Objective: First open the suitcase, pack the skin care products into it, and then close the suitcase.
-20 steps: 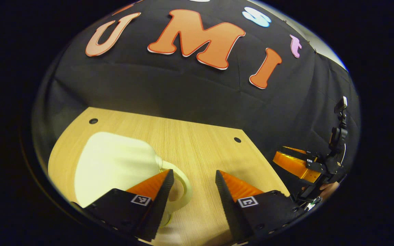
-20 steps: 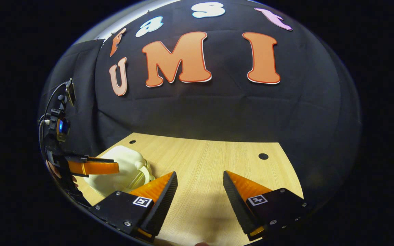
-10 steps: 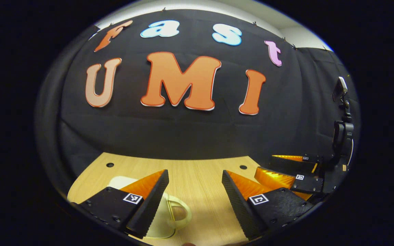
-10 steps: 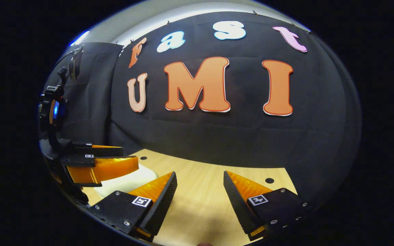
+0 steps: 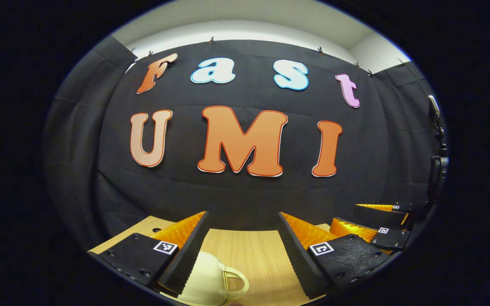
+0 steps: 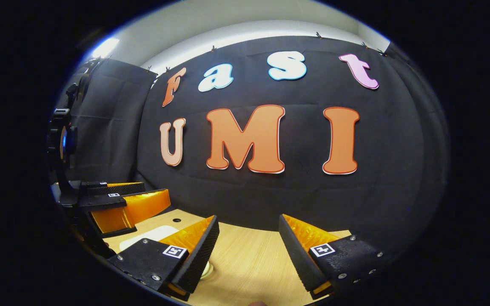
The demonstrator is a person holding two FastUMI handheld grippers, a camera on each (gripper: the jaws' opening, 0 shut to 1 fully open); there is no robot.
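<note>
A small cream suitcase [image 5: 204, 280] lies closed on the wooden table [image 5: 249, 255], its loop handle [image 5: 237, 284] pointing right. My left gripper [image 5: 242, 215] hangs open above and just behind it, nothing between its fingers; the left finger covers part of the case. In the right gripper view a pale strip of the suitcase [image 6: 147, 236] shows behind my left finger. My right gripper [image 6: 248, 217] is open over bare table to the case's right. Each gripper shows in the other's view: the right gripper [image 5: 345, 214] at the right edge, the left gripper [image 6: 155, 188] at the left. No skin care products are in sight.
The black cloth wall stands close behind the table's far edge. A round hole [image 6: 177, 220] marks the tabletop near the back. Bare wood [image 6: 245, 263] lies between and ahead of the right gripper's fingers.
Both views have tilted upward and drawn back: the wall takes up more of each, the table and suitcase have dropped to the bottom. Both grippers stayed open.
</note>
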